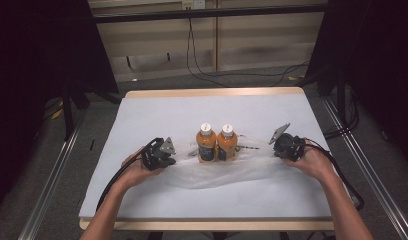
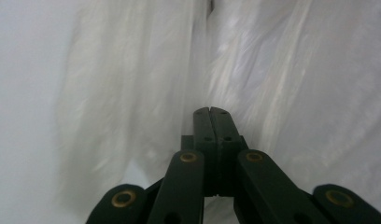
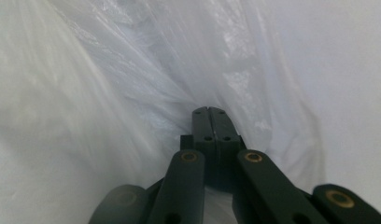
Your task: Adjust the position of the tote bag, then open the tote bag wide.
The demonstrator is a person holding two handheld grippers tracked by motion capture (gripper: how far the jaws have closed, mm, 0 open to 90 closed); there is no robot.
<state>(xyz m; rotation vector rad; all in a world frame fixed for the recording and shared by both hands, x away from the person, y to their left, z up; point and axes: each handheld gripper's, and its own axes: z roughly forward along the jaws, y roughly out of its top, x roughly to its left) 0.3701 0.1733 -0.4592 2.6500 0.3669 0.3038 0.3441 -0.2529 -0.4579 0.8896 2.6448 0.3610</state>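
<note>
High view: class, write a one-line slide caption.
Two hand-held tools, left tool and right tool, pinch a clear plastic bag around two orange bottles.

Left black two-jaw gripper [image 1: 167, 152]: grey three-cornered plate on top, black cable trailing back along the forearm. Right black two-jaw gripper [image 1: 278, 145]: same plate and cable. In the gripper views, flat matte-black linkage arms with brass-ringed pivots, small screw holes near the jaw tips. Forearms bare, no sleeves in view.
</note>
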